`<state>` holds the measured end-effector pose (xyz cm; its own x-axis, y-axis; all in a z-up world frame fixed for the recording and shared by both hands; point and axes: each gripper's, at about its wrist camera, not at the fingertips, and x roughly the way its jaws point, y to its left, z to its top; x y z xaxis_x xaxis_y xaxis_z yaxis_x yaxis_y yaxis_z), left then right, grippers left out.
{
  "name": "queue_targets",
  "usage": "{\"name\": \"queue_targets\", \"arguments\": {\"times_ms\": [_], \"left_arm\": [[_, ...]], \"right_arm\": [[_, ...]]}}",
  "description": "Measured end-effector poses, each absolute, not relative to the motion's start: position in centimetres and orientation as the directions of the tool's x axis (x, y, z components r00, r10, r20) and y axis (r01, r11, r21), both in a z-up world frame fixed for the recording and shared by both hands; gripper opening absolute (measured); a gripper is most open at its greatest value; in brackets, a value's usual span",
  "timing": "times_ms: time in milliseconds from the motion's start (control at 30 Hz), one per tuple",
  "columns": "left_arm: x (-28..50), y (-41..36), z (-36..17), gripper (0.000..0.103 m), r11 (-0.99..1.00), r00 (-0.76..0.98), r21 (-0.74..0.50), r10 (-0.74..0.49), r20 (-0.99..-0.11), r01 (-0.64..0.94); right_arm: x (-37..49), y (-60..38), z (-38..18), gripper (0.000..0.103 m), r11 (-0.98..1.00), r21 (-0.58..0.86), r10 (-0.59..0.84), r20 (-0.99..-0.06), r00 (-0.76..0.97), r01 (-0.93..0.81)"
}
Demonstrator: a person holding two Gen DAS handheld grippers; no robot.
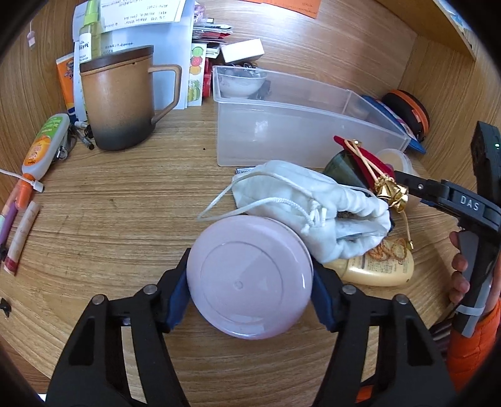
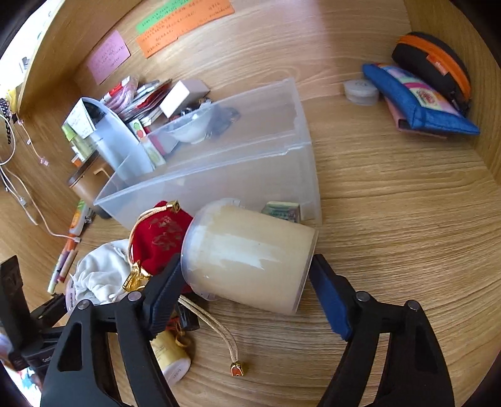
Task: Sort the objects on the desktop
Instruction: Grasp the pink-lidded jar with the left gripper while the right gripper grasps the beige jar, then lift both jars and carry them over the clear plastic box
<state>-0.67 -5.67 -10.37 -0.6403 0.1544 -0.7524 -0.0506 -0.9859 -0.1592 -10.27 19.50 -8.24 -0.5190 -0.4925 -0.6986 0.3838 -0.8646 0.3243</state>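
Far left: we see a tube [image 1: 43, 147] with an orange cap lying on the desk [image 1: 125, 219], pens [image 1: 15, 225] just below it.
Mug: the brown lidded mug [image 1: 122, 100] stands upright behind them, papers [image 1: 131, 28] stacked at its back.
Left gripper: our left gripper [image 1: 250, 281] has its fingers [image 1: 177, 297] pressed on both sides of the pink round container [image 1: 250, 278], held firmly, its flat face turned to the camera.
White pouch: the white drawstring pouch [image 1: 313, 203] lies just beyond the pink container, touching its rim.
Clear bin: the clear plastic bin [image 1: 294, 125] sits behind the pouch, a small white bowl [image 1: 241, 83] in its far left corner.
Red pouch: the red pouch [image 2: 162, 238] with gold cords rests on the white one, against the cream jar.
Right gripper: our right gripper [image 2: 247, 288] has its fingers [image 2: 332, 300] spread wide around the cream jar [image 2: 250, 256], which lies on its side; the left finger touches the lid end, the right one sits right at the base, contact unclear.
Yellow bottle: a yellow bottle [image 1: 375, 266] lies under the pouches.
Far right: a blue zip pouch [image 2: 419, 103] and a black case with orange zip [image 2: 435, 62] lean in the desk's corner.
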Motion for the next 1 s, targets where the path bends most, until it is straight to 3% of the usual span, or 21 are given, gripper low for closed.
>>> {"name": "queue_targets", "arguments": {"times_ms": [333, 400, 1000], "left_arm": [[0.8, -6.7, -8.7, 0.065, -0.99, -0.673, -0.136, 0.116, -0.73, -0.023], [1.1, -6.8, -8.2, 0.065, -0.992, -0.682, -0.129, 0.106, -0.724, -0.018], [0.2, -5.7, -3.0, 0.065, -0.994, -0.758, -0.091, 0.101, -0.644, -0.055]], "right_arm": [[-9.2, 20.9, -7.2, 0.071, -0.877, 0.3, -0.474, -0.671, -0.57, 0.376], [-8.8, 21.4, -6.8, 0.065, -0.878, 0.295, -0.472, -0.66, -0.585, 0.376], [-7.0, 23.4, -4.4, 0.064, -0.895, 0.224, -0.434, -0.636, -0.639, 0.385]]}}
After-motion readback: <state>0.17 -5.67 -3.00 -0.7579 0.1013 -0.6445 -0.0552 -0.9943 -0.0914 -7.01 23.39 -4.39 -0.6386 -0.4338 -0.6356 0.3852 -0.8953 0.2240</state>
